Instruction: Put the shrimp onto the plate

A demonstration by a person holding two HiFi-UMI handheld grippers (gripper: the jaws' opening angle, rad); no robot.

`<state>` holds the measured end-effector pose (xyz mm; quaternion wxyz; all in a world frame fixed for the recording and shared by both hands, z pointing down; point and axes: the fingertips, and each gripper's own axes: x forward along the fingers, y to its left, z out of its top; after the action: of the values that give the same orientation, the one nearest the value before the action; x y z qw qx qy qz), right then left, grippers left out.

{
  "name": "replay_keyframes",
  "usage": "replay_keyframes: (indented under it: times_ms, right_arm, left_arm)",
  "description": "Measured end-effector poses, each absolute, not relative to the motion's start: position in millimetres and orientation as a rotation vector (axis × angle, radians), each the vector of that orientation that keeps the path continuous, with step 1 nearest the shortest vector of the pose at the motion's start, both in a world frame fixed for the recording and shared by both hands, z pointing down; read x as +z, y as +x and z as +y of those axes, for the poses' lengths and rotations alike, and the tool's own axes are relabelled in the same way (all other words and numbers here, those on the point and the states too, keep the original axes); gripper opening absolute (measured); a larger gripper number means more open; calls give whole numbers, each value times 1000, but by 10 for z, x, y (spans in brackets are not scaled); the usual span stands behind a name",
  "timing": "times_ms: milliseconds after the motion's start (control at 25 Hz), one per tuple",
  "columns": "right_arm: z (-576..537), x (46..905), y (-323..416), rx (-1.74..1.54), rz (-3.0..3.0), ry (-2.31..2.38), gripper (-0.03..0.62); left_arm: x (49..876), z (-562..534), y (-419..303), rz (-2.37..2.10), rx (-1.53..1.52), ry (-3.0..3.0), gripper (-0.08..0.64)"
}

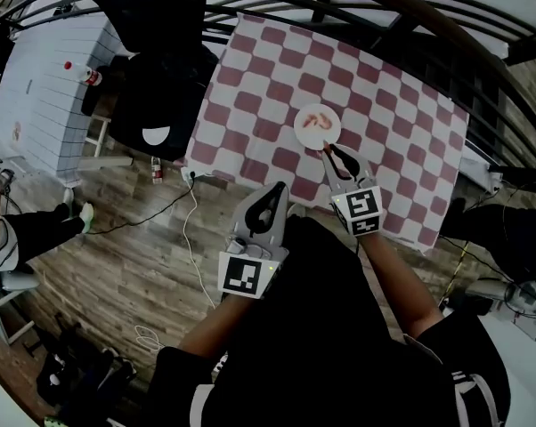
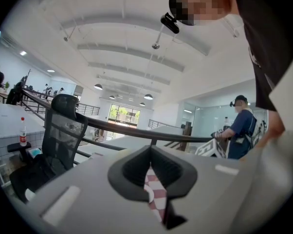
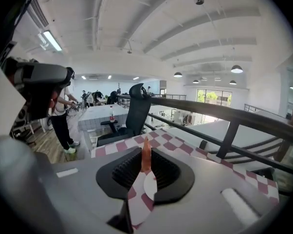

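1. Dark torso (image 1: pixel 339 327) fills the near edge of the head view, with both grippers reaching out from it towards the table (image 1: pixel 446 198).
2. Left gripper (image 1: pixel 277 188) hangs at the table's near-left edge. In its own view the jaws sit together with nothing between them, and only the checked cloth (image 2: pixel 156 195) shows through the gap.
3. Right gripper (image 1: pixel 327 150) is further in, just near of the plate (image 1: pixel 299 124). Its jaws are clamped on a shrimp (image 3: pixel 145 154), which stands upright and orange between the pads.
4. Seen along the right gripper's jaws, the plate's white rim (image 3: pixel 149 188) lies directly below and ahead of that shrimp.
5. Other shrimp (image 1: pixel 318 120) already lie on the plate as red-orange curls; the exact count is too small to read.
6. No loose shrimp shows on the cloth, so the task looks nearly done. What seems left is carrying this one over the rim and opening the jaws.
7. Nothing stands between the right gripper and the plate.
8. Off to the far left are a black chair (image 1: pixel 152 96) and a bottle (image 1: pixel 81 73) on a white counter.
9. A cable (image 1: pixel 188 238) trails on the floor to the left, and a dark railing (image 1: pixel 384 7) runs beyond the table; none of these is in the way.
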<state>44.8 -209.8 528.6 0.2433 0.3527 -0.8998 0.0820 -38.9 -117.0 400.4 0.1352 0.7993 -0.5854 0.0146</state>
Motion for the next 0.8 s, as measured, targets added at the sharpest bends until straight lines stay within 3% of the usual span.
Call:
replay_keyframes:
  times_ms: [800]
  right_arm:
    - [-2553,6486,479,289,-2300,784,60]
  left_arm:
    - [4417,-1356,-371,-1800,63,2148,6]
